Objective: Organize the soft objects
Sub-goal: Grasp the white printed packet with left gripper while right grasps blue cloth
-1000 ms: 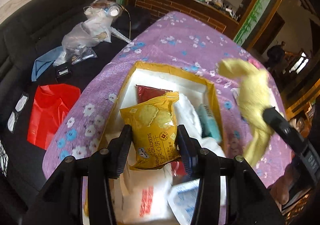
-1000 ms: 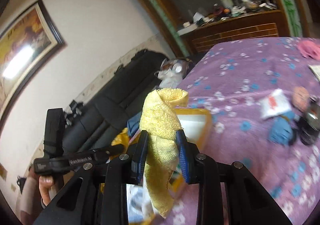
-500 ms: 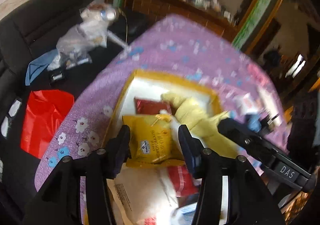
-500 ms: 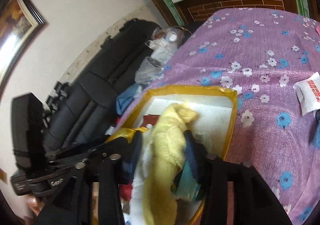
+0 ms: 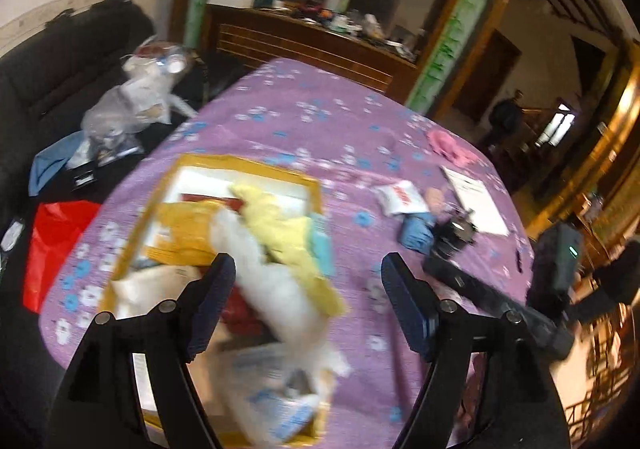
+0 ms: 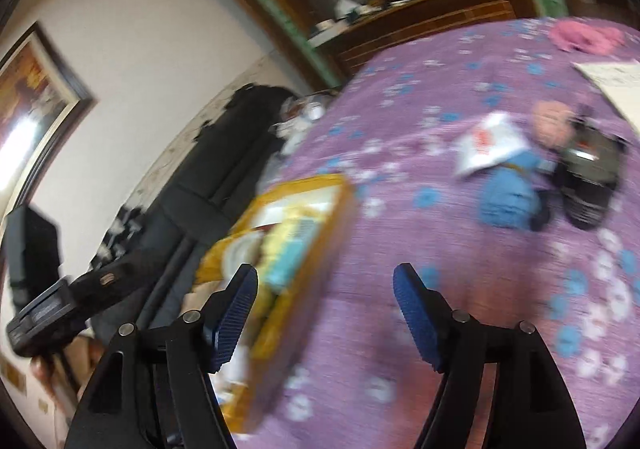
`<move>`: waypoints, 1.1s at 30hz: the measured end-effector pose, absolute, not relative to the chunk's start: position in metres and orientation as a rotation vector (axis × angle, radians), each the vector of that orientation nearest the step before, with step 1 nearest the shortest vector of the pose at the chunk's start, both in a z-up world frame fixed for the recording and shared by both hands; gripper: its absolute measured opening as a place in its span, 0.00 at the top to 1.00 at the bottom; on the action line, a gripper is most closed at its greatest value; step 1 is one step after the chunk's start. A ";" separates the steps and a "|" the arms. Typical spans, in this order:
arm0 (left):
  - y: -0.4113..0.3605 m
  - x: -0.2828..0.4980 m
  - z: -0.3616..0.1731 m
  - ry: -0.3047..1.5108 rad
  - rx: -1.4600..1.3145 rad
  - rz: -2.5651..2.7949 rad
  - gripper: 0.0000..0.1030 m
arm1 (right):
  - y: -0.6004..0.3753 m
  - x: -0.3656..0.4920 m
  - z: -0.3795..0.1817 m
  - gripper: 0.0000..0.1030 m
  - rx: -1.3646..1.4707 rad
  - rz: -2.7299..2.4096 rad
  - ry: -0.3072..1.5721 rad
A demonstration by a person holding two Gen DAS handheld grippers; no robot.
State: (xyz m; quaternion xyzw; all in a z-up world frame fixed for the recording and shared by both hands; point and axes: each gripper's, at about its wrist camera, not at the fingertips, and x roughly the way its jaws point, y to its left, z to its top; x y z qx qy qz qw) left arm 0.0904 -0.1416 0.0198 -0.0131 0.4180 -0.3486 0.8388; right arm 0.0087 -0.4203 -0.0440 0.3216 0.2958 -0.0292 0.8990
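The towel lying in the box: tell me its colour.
Pale yellow. The towel lies in the yellow-rimmed box, clearest in the left wrist view.

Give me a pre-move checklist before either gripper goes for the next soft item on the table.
1. Left gripper open and empty: ok.
2. Right gripper open and empty: ok.
3. Yellow towel lying inside the yellow-rimmed box: ok.
4. Soft items waiting on the purple tablecloth: blue cloth and pink cloth: ok.
5. Blue cloth free to lift: not ok, a white packet overlaps it and a black device sits beside it.
6. Sharp view for aiming: not ok, both views are blurred.
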 end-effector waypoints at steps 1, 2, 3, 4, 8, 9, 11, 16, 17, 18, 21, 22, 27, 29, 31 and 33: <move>-0.148 0.085 0.019 0.885 -0.024 -0.751 0.27 | -0.429 0.003 -0.042 0.31 0.674 -0.105 0.617; -0.153 0.081 0.019 0.886 -0.018 -0.760 0.27 | -0.435 0.003 -0.040 0.31 0.679 -0.143 0.621; -0.160 0.075 0.018 0.887 -0.008 -0.767 0.27 | -0.444 0.004 -0.040 0.32 0.682 -0.184 0.624; -0.163 0.072 0.017 0.888 -0.002 -0.771 0.27 | -0.452 0.010 -0.040 0.34 0.682 -0.213 0.633; -0.172 0.063 0.012 0.903 0.016 -0.782 0.27 | -0.459 0.051 -0.044 0.45 0.628 -0.266 0.707; -0.172 0.062 0.011 0.905 0.019 -0.778 0.27 | -0.457 0.065 -0.047 0.48 0.595 -0.286 0.729; -0.168 0.061 0.010 0.905 0.020 -0.772 0.27 | -0.452 0.087 -0.049 0.49 0.514 -0.381 0.763; -0.164 0.059 0.006 0.913 0.021 -0.753 0.27 | -0.435 0.111 -0.055 0.50 0.415 -0.537 0.781; -0.165 0.059 0.005 0.915 0.020 -0.751 0.27 | -0.433 0.114 -0.057 0.50 0.392 -0.560 0.778; -0.166 0.059 0.004 0.919 0.019 -0.750 0.27 | -0.430 0.117 -0.062 0.51 0.372 -0.580 0.783; -0.171 0.060 0.003 0.927 0.025 -0.752 0.27 | -0.421 0.129 -0.070 0.75 0.268 -0.623 0.809; -0.172 0.059 0.003 0.923 0.026 -0.755 0.27 | -0.421 0.130 -0.071 0.78 0.257 -0.623 0.811; -0.179 0.055 0.006 0.919 0.042 -0.760 0.27 | -0.430 0.108 -0.064 0.90 0.356 -0.522 0.781; -0.182 0.054 0.007 0.927 0.049 -0.760 0.27 | -0.437 0.083 -0.055 0.91 0.448 -0.440 0.749; -0.192 0.054 0.007 0.946 0.067 -0.772 0.27 | -0.439 0.060 -0.053 0.91 0.487 -0.387 0.728; -0.207 0.054 0.006 0.958 0.093 -0.791 0.27 | -0.442 0.035 -0.051 0.91 0.500 -0.362 0.711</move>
